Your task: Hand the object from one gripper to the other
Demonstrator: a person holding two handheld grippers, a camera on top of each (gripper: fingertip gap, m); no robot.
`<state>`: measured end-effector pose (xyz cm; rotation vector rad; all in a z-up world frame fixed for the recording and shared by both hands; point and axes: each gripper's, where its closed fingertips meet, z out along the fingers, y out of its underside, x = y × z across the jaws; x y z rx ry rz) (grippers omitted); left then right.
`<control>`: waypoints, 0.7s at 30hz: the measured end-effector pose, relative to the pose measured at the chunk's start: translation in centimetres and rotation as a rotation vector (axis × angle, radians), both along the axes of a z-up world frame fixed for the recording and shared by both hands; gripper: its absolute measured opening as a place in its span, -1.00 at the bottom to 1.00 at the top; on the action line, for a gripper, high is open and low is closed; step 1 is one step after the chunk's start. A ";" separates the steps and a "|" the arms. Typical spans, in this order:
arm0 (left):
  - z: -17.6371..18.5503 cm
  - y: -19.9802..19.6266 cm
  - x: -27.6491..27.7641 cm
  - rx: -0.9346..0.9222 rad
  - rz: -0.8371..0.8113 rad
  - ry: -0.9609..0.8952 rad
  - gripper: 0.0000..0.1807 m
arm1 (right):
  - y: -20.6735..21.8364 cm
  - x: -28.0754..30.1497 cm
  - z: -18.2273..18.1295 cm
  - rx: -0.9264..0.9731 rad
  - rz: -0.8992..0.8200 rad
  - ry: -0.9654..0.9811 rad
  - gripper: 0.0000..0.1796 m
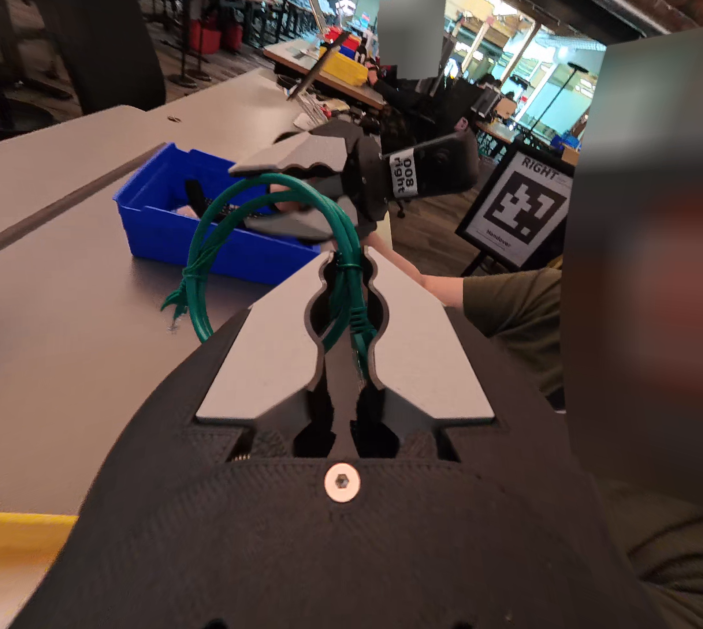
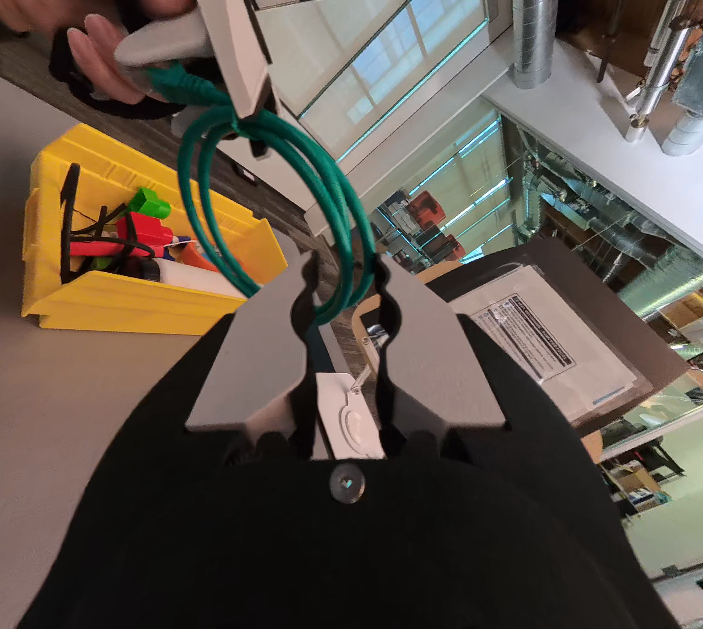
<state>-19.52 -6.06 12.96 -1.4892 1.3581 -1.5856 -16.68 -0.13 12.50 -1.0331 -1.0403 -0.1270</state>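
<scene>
Both grippers' fingers meet at green cable (image 1: 266, 200): left gripper (image 1: 348, 261) clamped, right gripper (image 2: 344, 268) parted

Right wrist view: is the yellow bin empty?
No. The yellow bin holds red and green plastic pieces and black cords.

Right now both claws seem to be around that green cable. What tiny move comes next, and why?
Probably close the right gripper on the green cable. Its fingers stand apart with the coil's loop passing between them, not yet pinched, while the left gripper is shut on the tied end. The right should probably grip before the left lets go, or the cable might drop.
</scene>
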 end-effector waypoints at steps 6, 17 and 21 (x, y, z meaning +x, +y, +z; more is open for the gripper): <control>0.5 1.6 -1.3 0.000 0.080 -0.031 -0.36 | 0.9 1.8 -0.1 -0.201 0.015 0.144 -0.88; 0.8 4.0 -1.2 0.185 0.108 -0.172 -0.32 | 6.3 7.4 -3.9 -1.131 0.409 1.153 -0.92; 0.6 4.4 2.1 0.329 0.200 -0.185 -0.28 | 7.2 7.7 -5.1 -1.200 0.404 1.257 -0.92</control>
